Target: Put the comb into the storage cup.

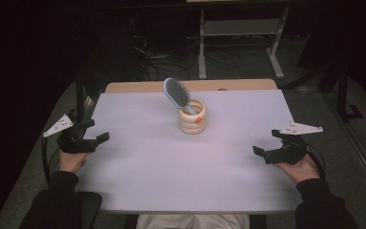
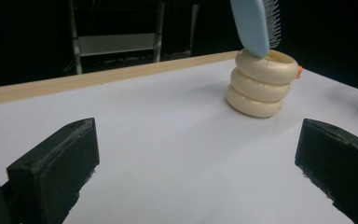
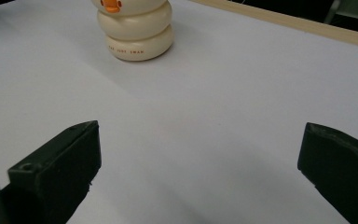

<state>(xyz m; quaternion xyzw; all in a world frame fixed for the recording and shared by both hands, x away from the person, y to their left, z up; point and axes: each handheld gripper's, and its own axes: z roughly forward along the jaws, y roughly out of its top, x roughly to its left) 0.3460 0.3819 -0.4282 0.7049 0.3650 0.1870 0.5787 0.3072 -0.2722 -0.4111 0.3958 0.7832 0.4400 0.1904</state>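
Note:
A cream ribbed holder [image 1: 193,117] with an orange beak stands upright near the far middle of the white table [image 1: 181,167]. A light blue hairbrush [image 1: 176,92] stands in it handle down, its head leaning to the left. The same holder [image 2: 261,84] and brush [image 2: 255,23] appear in the left gripper view, and the holder [image 3: 135,30] also in the right gripper view. My left gripper [image 1: 95,130] rests at the table's left edge, open, with nothing between its jaws. At the right edge my right gripper [image 1: 266,142] is also open and holds nothing.
A wooden strip [image 1: 138,86] borders the table's far edge. Beyond it stand a metal frame [image 1: 238,28] and cables on a dark floor. A black post [image 1: 79,93] rises at the table's left side.

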